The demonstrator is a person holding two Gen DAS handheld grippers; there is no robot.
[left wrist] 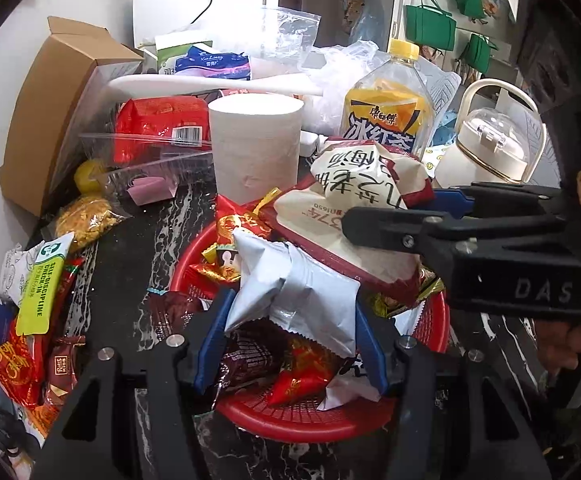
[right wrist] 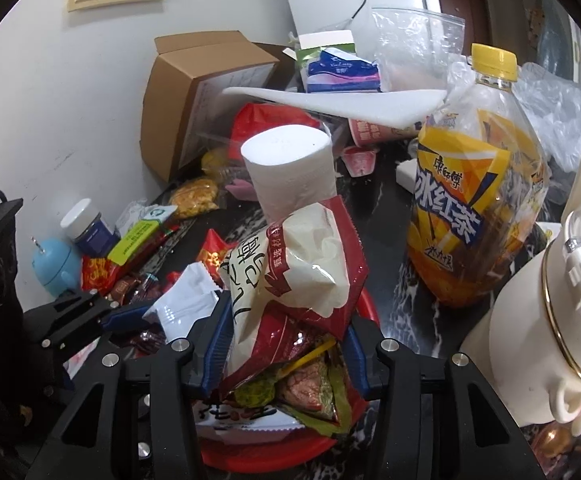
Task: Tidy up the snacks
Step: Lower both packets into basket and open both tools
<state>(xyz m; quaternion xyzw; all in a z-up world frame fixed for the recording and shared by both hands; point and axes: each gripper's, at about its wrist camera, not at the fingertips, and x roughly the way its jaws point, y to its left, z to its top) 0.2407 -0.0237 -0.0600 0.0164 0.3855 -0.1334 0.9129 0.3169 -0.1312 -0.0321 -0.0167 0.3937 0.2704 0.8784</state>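
Note:
A red basket [left wrist: 290, 424] full of snack packets sits on the dark marble table. In the left wrist view my left gripper [left wrist: 290, 344] is shut on a silver-white packet [left wrist: 294, 296] just above the pile. My right gripper [left wrist: 394, 210] comes in from the right, shut on a white-and-red snack bag [left wrist: 354, 208]. In the right wrist view that snack bag [right wrist: 290, 272] stands between the right gripper's [right wrist: 286, 344] blue pads, over the basket [right wrist: 258, 456]. At the left there, the left gripper [right wrist: 130, 320] holds the white packet [right wrist: 186, 300].
Behind the basket stand a toilet roll [left wrist: 256, 144], a yellow-capped iced tea bottle [left wrist: 386, 108] and a cream jug [left wrist: 486, 152]. A cardboard box [left wrist: 62, 112] leans at the wall. Loose snack packets [left wrist: 38, 292] lie left of the basket.

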